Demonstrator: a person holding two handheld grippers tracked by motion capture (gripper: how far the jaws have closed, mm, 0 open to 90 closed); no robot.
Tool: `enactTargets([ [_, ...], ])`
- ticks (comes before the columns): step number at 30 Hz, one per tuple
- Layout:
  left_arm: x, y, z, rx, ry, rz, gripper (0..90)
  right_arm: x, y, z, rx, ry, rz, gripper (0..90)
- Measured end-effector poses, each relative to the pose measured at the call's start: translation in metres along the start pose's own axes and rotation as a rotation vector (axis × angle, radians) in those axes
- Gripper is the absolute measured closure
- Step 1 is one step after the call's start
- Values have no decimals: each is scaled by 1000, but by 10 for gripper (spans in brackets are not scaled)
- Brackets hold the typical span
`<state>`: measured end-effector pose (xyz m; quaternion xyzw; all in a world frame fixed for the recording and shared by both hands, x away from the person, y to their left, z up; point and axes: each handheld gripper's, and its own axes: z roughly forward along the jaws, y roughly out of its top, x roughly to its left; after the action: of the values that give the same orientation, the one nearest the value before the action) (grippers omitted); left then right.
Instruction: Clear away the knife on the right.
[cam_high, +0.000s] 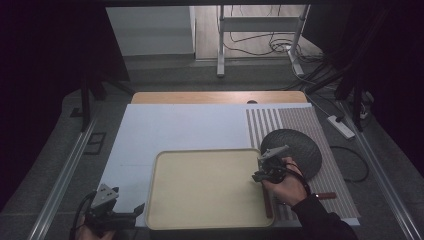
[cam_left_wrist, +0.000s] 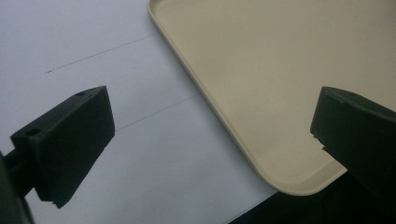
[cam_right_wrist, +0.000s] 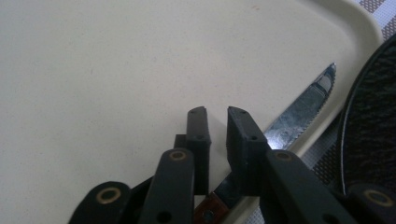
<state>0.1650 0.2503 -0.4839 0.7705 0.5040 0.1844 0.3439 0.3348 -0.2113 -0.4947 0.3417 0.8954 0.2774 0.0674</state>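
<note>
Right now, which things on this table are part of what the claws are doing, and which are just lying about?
In the job:
right claw
steak knife
cream tray

Lying about:
dark round plate
striped placemat
left claw, open off the tray's corner

High view dim overall, corners and side edges sunk in near-black vignette; brightest patch is floor at far top, light seemingly from there. White table sheet and tray evenly, softly lit, shadows faint. Left gripper view brighter, near black jaws blurred. Right gripper view sharp on knife blade, small glare there; dark plate slightly soft
</note>
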Motion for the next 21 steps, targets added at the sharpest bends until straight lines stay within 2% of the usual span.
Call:
enactTargets([
  [12, 0, 0, 0, 1, 0, -1, 0, 6, 4, -4, -40, 17, -44, 635],
  [21, 0, 0, 0, 2, 0, -1, 0, 6, 5, -7, -65, 9, -57, 468],
])
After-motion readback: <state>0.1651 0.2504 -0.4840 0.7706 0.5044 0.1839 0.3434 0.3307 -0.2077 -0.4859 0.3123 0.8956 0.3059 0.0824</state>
